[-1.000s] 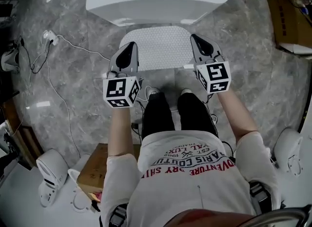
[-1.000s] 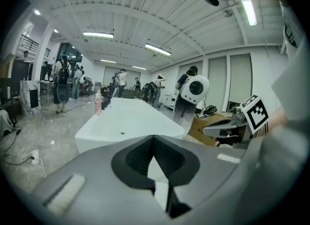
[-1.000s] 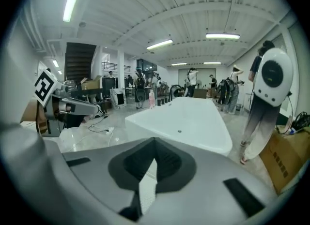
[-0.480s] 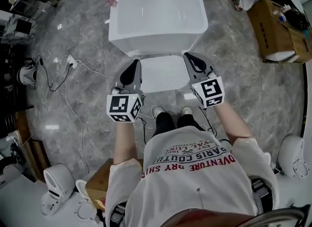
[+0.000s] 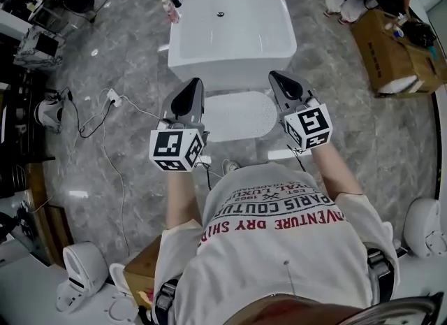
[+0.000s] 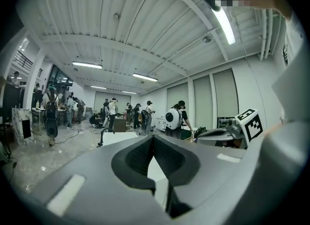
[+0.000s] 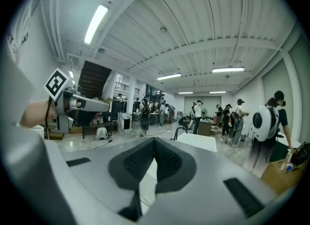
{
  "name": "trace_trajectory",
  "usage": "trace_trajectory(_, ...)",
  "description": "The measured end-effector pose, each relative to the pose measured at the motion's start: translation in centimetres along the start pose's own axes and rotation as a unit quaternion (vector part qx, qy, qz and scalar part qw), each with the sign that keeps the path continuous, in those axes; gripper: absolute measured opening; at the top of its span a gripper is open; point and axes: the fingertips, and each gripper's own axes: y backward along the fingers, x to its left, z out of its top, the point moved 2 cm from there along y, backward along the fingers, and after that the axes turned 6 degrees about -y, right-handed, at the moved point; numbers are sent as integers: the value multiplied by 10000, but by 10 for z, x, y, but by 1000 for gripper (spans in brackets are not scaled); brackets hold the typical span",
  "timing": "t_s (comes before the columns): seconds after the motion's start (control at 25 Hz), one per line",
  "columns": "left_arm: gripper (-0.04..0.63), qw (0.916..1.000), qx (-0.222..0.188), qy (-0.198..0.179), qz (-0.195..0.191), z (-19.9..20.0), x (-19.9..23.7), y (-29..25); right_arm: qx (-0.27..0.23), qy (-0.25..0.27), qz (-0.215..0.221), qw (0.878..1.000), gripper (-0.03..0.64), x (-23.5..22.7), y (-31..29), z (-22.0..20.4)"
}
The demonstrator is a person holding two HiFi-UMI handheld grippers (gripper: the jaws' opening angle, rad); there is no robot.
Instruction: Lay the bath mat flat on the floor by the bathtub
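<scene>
Bath mat (image 5: 241,115) flat on floor, just beside bathtub (image 5: 230,23) end; laying step looks done. Your left gripper (image 5: 193,84) and right gripper (image 5: 275,77) both pressed together, empty, above mat. Next: check corners, else leave it.

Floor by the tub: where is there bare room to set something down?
Bare floor lies right of the tub and mat, up to the box. A smaller bare strip lies between the tub's left side and the power strip. It is crowded at the far left, with cables and gear.
</scene>
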Motion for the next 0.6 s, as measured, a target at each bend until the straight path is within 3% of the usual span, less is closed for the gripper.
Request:
trace_trajectory(0.32,12,9997,-196,-63,-148,17,-3,-3,-285,-180,-120,9994,8,-9,5,17)
trace_trajectory(0.6,12,9996,-126,-216,-163,17,-3,-11,-290,7,107,9995,8,-2,5,21)
